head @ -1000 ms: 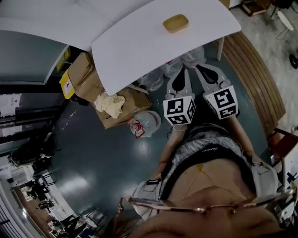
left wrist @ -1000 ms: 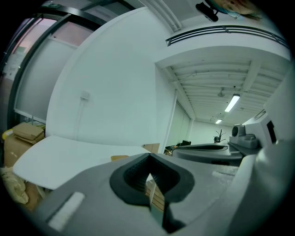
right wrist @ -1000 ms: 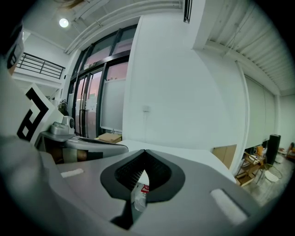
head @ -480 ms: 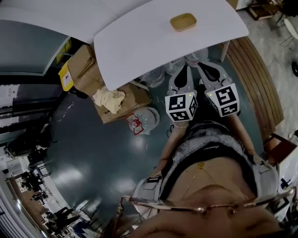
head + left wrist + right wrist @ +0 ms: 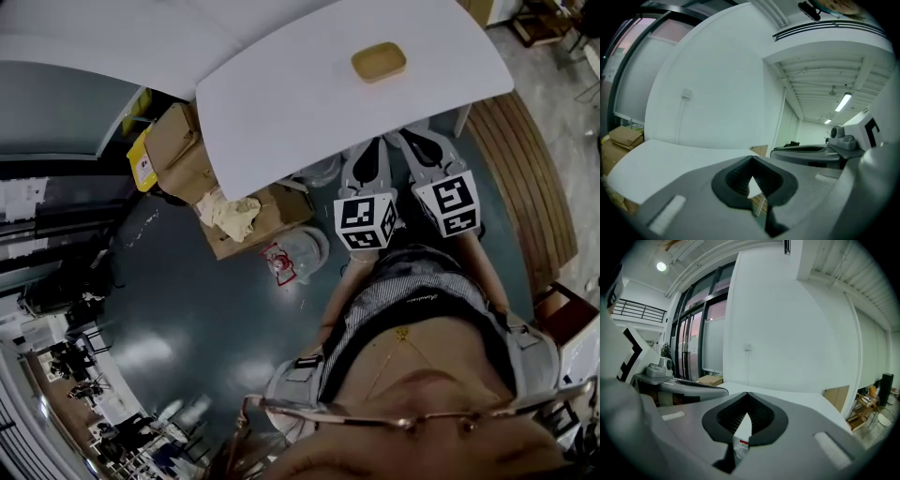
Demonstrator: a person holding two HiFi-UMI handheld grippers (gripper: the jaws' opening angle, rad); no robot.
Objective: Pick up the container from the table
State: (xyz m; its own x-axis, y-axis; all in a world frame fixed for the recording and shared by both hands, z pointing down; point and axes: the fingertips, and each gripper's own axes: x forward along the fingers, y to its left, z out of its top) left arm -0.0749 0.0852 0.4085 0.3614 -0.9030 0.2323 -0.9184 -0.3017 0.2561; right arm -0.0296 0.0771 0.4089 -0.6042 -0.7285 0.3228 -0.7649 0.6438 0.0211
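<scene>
Far right on the desk (image 5: 281,103): container (image 5: 379,62), untouched. Left gripper (image 5: 367,150) and right gripper (image 5: 413,141) at near edge, well apart from it, fingers pressed together, empty; probably because approach is unfinished.

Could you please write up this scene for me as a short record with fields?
container: tan, shallow, on the white table, untouched
left gripper: shut, empty, near the table's edge
right gripper: shut, empty, beside the left one
under table: cardboard boxes, plastic bag on the floor
stage: container not yet reached
</scene>
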